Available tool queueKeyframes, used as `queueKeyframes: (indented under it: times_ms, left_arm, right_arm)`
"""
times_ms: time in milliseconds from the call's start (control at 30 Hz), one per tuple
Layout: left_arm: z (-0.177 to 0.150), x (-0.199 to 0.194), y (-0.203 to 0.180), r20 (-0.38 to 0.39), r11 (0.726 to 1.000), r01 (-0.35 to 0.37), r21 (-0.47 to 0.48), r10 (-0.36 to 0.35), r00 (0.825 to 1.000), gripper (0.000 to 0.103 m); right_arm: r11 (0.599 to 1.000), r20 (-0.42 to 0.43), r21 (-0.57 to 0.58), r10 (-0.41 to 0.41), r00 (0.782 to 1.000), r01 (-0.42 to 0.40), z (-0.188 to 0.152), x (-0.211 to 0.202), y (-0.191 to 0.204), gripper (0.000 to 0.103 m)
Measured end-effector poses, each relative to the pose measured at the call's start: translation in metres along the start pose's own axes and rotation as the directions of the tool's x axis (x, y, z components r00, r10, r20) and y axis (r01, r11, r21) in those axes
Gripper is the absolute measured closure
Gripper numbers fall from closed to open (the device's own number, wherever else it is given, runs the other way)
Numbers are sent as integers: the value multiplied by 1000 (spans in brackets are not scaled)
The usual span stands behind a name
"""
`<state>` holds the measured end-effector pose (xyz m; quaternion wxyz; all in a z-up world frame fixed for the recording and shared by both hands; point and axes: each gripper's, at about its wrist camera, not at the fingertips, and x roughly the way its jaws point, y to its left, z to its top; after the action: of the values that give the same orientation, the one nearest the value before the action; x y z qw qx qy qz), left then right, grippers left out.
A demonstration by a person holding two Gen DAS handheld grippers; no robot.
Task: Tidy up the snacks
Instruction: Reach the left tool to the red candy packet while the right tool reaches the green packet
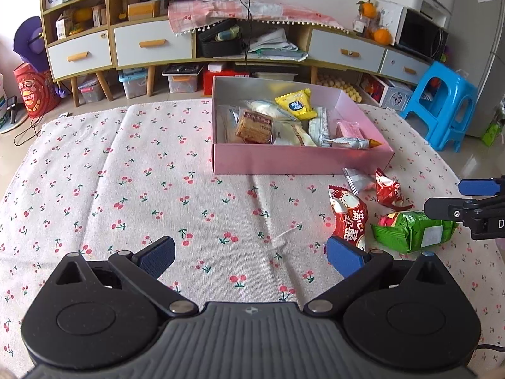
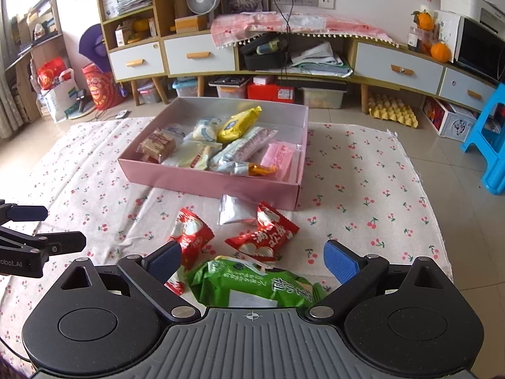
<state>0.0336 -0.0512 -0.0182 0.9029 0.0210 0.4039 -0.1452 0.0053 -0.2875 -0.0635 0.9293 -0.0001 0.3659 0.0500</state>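
A pink box [image 1: 300, 159] [image 2: 208, 183] on the cherry-print cloth holds several wrapped snacks. In front of it lie a green packet [image 1: 410, 232] [image 2: 252, 284], two red packets [image 1: 347, 214] [image 1: 389, 189] [image 2: 189, 237] [image 2: 268, 235] and a silver packet [image 1: 356, 178] [image 2: 235, 210]. My left gripper [image 1: 249, 254] is open and empty over bare cloth, left of the loose snacks. My right gripper [image 2: 252, 259] is open, its fingers either side of the green packet, not closed on it. It also shows at the right edge of the left wrist view [image 1: 454, 200].
The cloth [image 1: 142, 189] covers a low surface with edges near the tiled floor. A blue plastic stool [image 1: 442, 104] stands at the right. A long cabinet [image 2: 221, 50] with drawers, storage bins and clutter runs along the back wall.
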Motion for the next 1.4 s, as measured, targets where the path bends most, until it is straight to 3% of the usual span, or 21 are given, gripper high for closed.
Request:
queueKeyframes:
  times_ms: [133, 333, 467, 767, 1000, 1233, 1300, 1400]
  left_arm:
    - [-4, 10, -8, -27, 1000, 9, -16, -9, 1000, 1]
    - [-7, 24, -28, -45, 999, 33, -32, -34, 998, 3]
    - [-5, 32, -36, -54, 997, 51, -63, -55, 997, 14]
    - [2, 45, -55, -51, 988, 138, -76, -142, 989, 30]
    - [1, 55, -66, -67, 990, 140, -11, -141, 988, 42]
    - [4, 59, -61, -76, 990, 138, -16, -139, 987, 57]
    - [5, 59, -60, -79, 989, 145, -17, -145, 986, 71]
    - [5, 57, -60, -76, 991, 133, -8, -133, 988, 77]
  right_arm:
    - [1000, -14, -25, 12, 1000, -12, -7, -1, -7, 5]
    - [976, -34, -192, 96, 995, -101, -20, 0, -6, 5]
    - [945, -71, -302, 114, 991, -130, -30, 6, 0, 5]
    - [895, -67, -444, 19, 998, -47, -43, 26, -1, 5]
    - [885, -49, -465, -14, 999, -11, -43, 39, -2, 5]
    - [862, -14, -507, -17, 1000, 7, -42, 43, 10, 7]
    - [858, -8, -513, -18, 1000, 11, -41, 44, 12, 8]
    - [850, -2, -526, -18, 1000, 14, -42, 44, 16, 10]
